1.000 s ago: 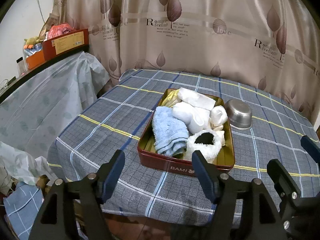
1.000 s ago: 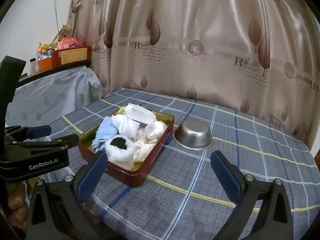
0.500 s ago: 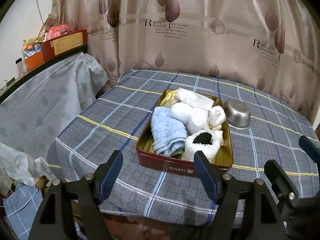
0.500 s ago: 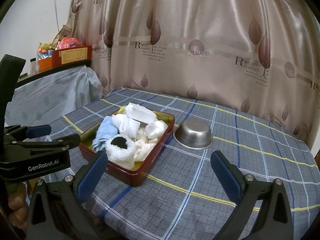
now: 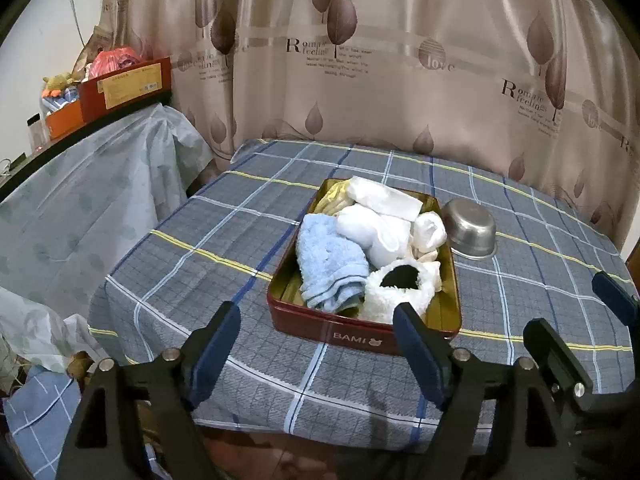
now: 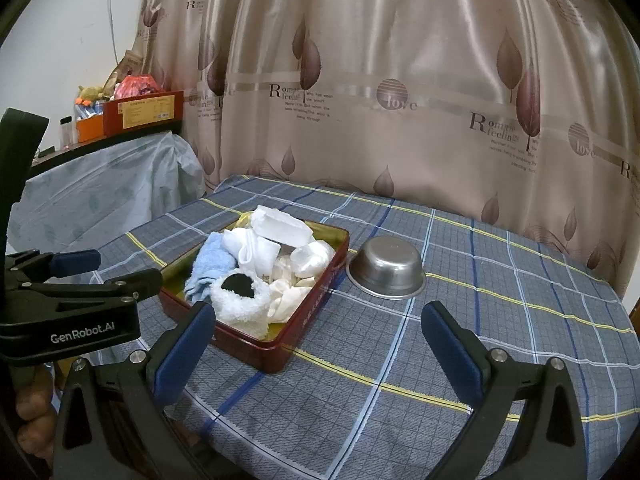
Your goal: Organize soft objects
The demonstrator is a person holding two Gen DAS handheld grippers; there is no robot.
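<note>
A red tin tray sits on the plaid table. It holds a light blue towel, a fluffy white ring with a black centre, and several white soft items. My left gripper is open and empty, held back at the table's near edge in front of the tray. My right gripper is open and empty, near the tray's right front corner. The left gripper also shows in the right wrist view.
An upturned steel bowl stands just right of the tray. A curtain hangs behind the table. A covered shelf with boxes is at the left. The plaid tablecloth spreads right of the bowl.
Both grippers have drawn back slightly from the tray; it looks a little smaller and farther. Nothing in the tray has moved.
</note>
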